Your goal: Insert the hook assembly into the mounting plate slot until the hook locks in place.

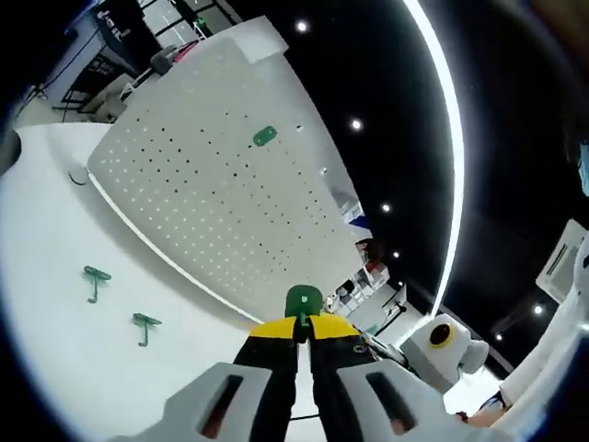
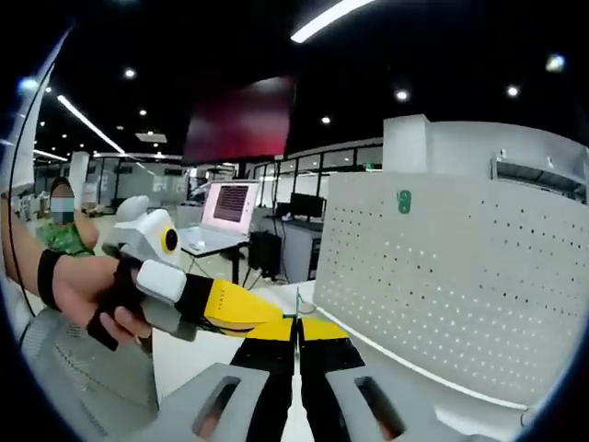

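Black jaws tipped yellow on the grey-framed left gripper [image 1: 302,333]; black wristband [image 2: 46,276] worn above the hand [image 2: 97,299].

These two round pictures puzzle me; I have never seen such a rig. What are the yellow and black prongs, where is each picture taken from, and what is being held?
No robot here: a person holds a hand tool with two jaws in each hand, and a fisheye camera rides on each tool, looking along its jaws.

In the left gripper view, the left gripper is shut on a green hook. Ahead stands a white pegboard with a green plate on it. Two more green hooks lie on the white table.

In the right gripper view, the right gripper looks closed, its tips meeting the left gripper's yellow tips. The person's hand holds that left tool. The same pegboard stands on the right.
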`<state>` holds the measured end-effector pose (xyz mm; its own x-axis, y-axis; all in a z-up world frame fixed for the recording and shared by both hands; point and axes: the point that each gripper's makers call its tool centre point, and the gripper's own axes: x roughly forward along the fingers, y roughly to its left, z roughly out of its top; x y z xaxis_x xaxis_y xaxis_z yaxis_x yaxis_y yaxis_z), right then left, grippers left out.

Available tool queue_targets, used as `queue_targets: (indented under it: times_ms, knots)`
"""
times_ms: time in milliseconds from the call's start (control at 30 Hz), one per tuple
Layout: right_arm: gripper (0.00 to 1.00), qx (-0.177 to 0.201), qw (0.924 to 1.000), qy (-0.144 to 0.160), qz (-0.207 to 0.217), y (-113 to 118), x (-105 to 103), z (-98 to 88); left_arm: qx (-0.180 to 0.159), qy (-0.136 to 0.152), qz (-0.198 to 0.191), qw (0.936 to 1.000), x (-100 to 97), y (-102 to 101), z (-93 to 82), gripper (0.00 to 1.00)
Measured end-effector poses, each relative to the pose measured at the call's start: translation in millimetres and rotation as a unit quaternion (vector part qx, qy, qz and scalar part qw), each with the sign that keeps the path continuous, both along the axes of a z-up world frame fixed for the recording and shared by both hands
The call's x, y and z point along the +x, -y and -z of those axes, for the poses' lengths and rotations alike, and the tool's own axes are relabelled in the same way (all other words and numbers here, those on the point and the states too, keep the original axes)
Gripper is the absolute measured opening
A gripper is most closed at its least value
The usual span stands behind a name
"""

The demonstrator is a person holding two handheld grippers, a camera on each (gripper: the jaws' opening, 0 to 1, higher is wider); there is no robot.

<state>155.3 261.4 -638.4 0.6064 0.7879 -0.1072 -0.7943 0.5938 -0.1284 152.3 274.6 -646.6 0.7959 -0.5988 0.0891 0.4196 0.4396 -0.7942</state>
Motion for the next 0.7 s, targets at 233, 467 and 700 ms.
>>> queue_targets:
  times_ms: [233,467,700]
  knots:
    - [0.00,-0.009,0.9999,-0.004,-0.007,0,0,3.1,0.029,0.011,0.002,0.9995,-1.0,2,1.6,0.03]
    - [0.00,-0.021,0.9996,0.007,-0.018,1,-1,2.7,0.038,0.010,0.013,0.9992,-2.3,4,1.8,0.02]
    - [0.07,-0.020,0.9997,0.012,-0.002,8,3,-3.6,0.047,0.027,0.006,0.9985,2.6,2,-7.6,0.02]
